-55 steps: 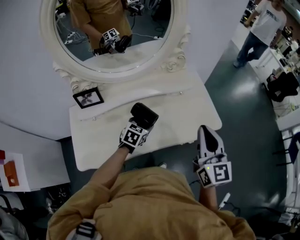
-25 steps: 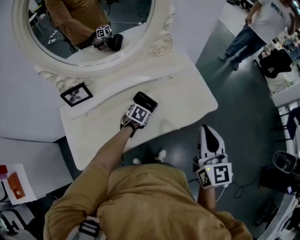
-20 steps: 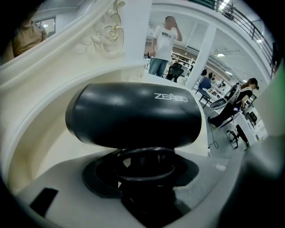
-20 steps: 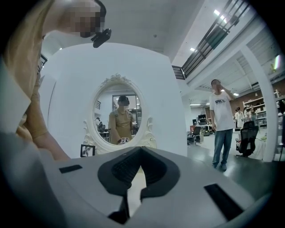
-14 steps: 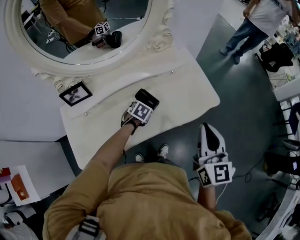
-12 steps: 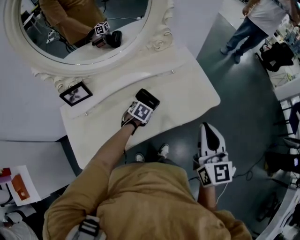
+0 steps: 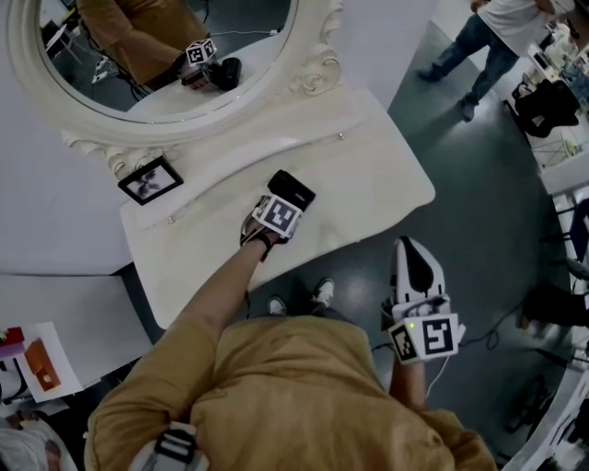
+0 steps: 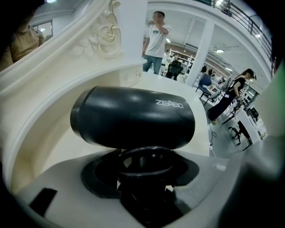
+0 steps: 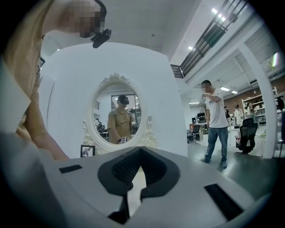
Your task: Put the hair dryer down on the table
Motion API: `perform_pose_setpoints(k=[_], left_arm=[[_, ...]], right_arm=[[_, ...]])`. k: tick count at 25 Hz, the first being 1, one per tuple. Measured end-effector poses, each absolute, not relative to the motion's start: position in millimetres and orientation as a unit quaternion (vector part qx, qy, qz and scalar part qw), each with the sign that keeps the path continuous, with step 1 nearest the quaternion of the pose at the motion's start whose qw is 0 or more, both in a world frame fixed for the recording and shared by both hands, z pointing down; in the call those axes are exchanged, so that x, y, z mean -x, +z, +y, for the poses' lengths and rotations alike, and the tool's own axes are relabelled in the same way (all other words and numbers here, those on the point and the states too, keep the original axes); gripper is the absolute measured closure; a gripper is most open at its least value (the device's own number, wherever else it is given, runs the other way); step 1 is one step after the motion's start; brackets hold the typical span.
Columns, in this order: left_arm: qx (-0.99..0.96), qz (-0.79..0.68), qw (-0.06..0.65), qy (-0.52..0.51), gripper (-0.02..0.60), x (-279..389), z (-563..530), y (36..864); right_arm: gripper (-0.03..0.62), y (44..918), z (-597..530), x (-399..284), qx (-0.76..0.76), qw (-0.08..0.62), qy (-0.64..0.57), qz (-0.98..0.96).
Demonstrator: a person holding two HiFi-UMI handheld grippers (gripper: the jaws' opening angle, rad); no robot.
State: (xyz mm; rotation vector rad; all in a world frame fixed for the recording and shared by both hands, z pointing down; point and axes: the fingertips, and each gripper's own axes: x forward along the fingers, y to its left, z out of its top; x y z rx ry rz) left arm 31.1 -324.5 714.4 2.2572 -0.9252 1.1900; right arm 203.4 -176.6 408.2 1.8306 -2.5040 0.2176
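A black hair dryer (image 7: 291, 190) is over the middle of the white dressing table (image 7: 368, 175), its barrel (image 8: 133, 116) lying crosswise. My left gripper (image 7: 283, 204) is shut on its black handle, which stands between the jaws (image 8: 144, 167) in the left gripper view. I cannot tell whether the dryer touches the tabletop. My right gripper (image 7: 411, 253) hangs off the table's front right corner, above the floor. Its jaws meet at the tips with nothing between them (image 9: 133, 178).
An oval mirror (image 7: 156, 64) in a carved white frame stands at the back of the table, with a small picture frame (image 7: 149, 180) at its left foot. A person (image 7: 479, 28) walks on the grey floor at the far right.
The left gripper and the hair dryer have come down closer to the tabletop since the earliest frame, then barely shifted. The right gripper has kept its place.
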Motion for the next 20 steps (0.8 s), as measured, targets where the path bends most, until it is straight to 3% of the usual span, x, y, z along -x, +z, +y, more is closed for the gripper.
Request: perform_pose_setpoints(k=[14,18,20], left_arm=[[-0.807,-0.351,0.224,0.419,0.302,-30,-325,715],[-0.794,-0.337,0.265,0.432,0.302,-31,-309,720],[-0.801,-0.357,0.231,0.422,0.301,-28,-324,715]], right_arm=[[0.592,410,-172,-209,-0.581,0.013,0.073,-0.81],[0.592,410,-172,-212,-0.579,0.012,0.073,-0.812],[0.592,411,-172,-214,-0.578,0.012,0.074,-0.813]])
